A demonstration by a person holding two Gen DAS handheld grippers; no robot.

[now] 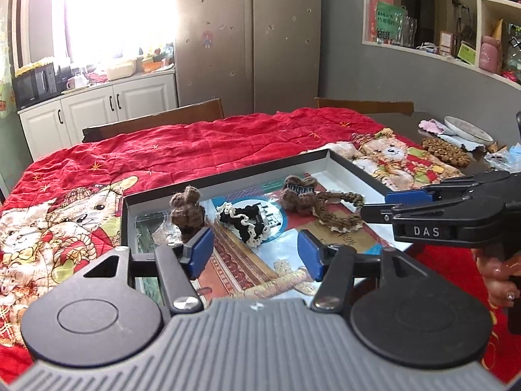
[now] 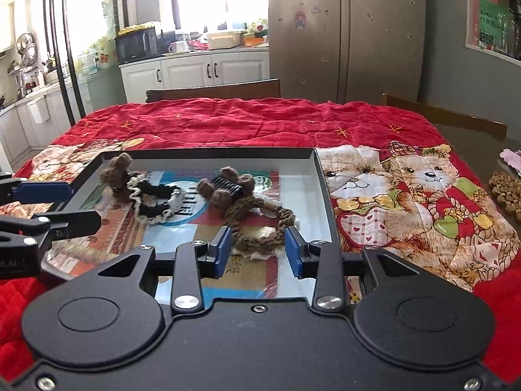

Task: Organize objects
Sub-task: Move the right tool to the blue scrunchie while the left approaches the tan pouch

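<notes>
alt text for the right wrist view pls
A shallow black tray on a red teddy-bear quilt holds brown and black crocheted hair accessories. The right gripper hangs over its near edge, jaws open around a brown braided scrunchie.

Home kitchen-diner — tall steel fridge with magnets, white cabinets with a microwave and mugs on the counter, wall shelves full of knick-knacks. Dining table under a red teddy-bear cloth, wooden chairs — lived-in, not a lab.
</notes>
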